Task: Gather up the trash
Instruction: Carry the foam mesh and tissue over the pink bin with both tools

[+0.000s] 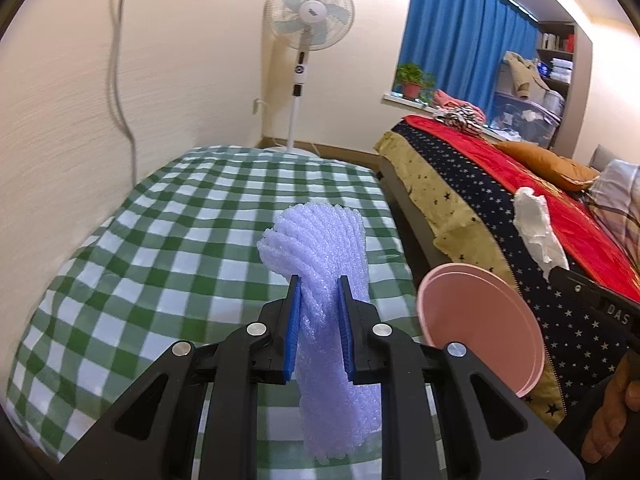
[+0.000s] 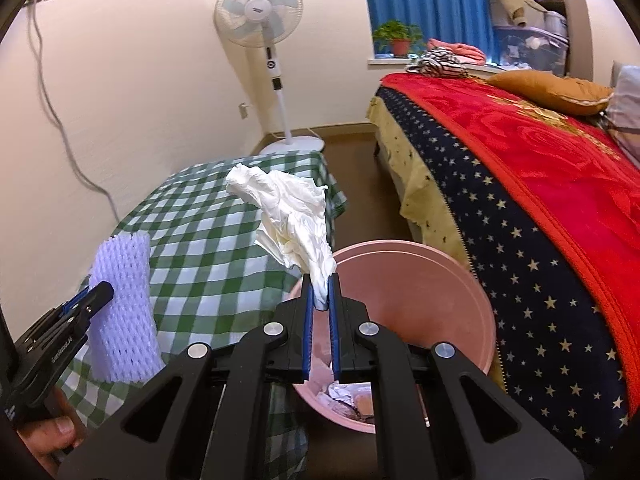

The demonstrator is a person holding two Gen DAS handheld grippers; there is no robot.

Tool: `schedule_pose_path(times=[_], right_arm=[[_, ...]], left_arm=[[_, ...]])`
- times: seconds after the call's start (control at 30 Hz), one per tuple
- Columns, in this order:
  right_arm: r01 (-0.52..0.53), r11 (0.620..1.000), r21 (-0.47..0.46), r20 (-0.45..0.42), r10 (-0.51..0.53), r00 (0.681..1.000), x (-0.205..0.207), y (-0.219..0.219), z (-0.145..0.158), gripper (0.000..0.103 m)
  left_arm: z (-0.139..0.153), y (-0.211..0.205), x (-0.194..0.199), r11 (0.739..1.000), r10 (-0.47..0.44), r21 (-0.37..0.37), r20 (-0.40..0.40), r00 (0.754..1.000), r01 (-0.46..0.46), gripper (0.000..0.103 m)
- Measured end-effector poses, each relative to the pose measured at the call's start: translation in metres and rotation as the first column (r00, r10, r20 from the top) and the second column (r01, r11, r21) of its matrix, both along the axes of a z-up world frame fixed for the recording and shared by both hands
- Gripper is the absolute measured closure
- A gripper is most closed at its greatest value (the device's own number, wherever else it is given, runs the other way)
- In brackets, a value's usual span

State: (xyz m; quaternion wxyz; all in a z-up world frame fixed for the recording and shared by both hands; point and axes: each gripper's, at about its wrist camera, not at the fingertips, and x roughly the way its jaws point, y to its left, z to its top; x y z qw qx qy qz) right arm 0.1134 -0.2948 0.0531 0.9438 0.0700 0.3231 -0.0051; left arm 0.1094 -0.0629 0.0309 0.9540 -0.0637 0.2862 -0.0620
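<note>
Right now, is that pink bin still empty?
No. In the right wrist view, crumpled foil and paper scraps already lie at the bottom of the pink bin.

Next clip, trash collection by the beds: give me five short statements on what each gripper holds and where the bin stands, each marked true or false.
1. The left gripper is shut on a white foam net sleeve. True.
2. The right gripper is empty. False: its jaws pinch a crumpled white tissue.
3. The round pink plastic bin already has rubbish in it. True: crumpled scraps lie at the bottom.
4. The pink bin stands on the green-and-white checked cover. False: it stands beside it, between that cover and the bed with the red blanket.
5. The tissue has already been dropped into the bin. False: it is in the right gripper's jaws, above the bin.
</note>
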Motion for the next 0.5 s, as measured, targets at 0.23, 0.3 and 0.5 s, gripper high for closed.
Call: schedule_pose_path(times=[0.23,0.3,0.5], right_arm=[[0.081,0.997,0.017,-0.015,-0.081,0.997,0.002,-0.021,-0.005,0.096],[0.096,0.995,0.017,-0.017,-0.095,0.995,0.003,-0.025,-0.006,0.096],[0.130,0.991,0.016,-0.027,-0.130,0.991,0.006,-0.034,-0.009,0.096]], left_arm=[[-0.004,-0.030,0.010,0.998,-0.062,-0.011,0.005,0.998,0.062,0.086],[-0.006,-0.040,0.014,0.997,-0.080,-0.014,0.001,0.997,0.080,0.086],[-0.010,-0.064,0.023,0.992,-0.123,-0.022,-0.004,0.992,0.123,0.086]])
